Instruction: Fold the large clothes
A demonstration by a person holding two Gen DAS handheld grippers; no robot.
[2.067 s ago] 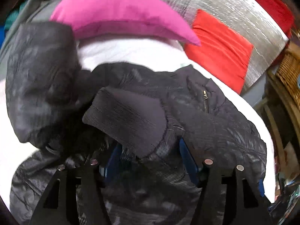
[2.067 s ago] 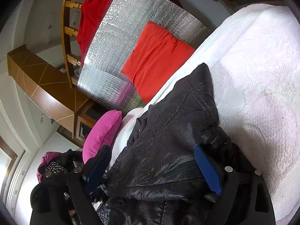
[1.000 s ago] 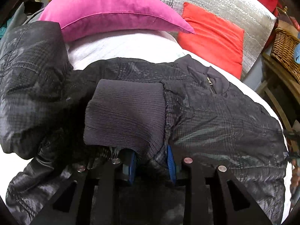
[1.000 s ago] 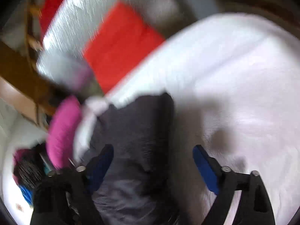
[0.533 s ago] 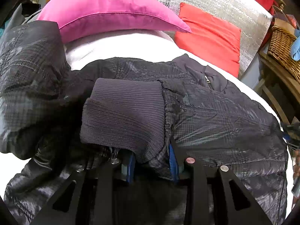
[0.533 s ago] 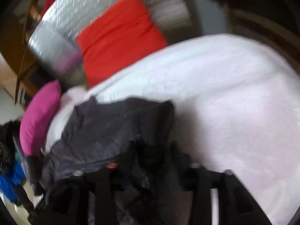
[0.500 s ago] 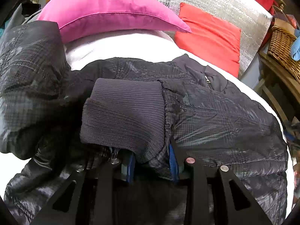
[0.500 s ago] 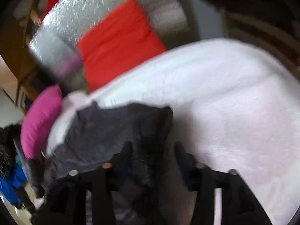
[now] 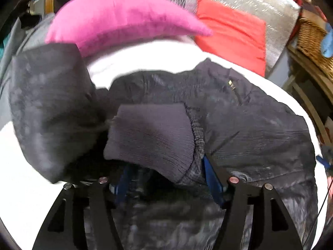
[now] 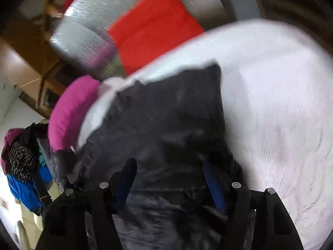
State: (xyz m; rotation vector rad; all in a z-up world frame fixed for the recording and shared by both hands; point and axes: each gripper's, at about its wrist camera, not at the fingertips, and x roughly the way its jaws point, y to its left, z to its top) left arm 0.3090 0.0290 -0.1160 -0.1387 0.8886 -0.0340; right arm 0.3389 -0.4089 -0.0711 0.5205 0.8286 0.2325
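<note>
Bare bedspread (image 10: 281,114) beside jacket (image 10: 170,120), pink pillow (image 9: 124,20) seemingly crowding far edge

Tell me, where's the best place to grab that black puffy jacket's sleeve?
Probably the ribbed cuff of the jacket, coming from below. It's thin, flat knit lying on top, its free edge facing the left gripper, whose jaws have just been opening around it.

No writing, label, brand or number can be read anywhere in either view. Both views are smeared by motion. The jacket (image 9: 249,125) carries only a small gold zip pull (image 9: 231,83), too small and blurred to show any mark.
</note>
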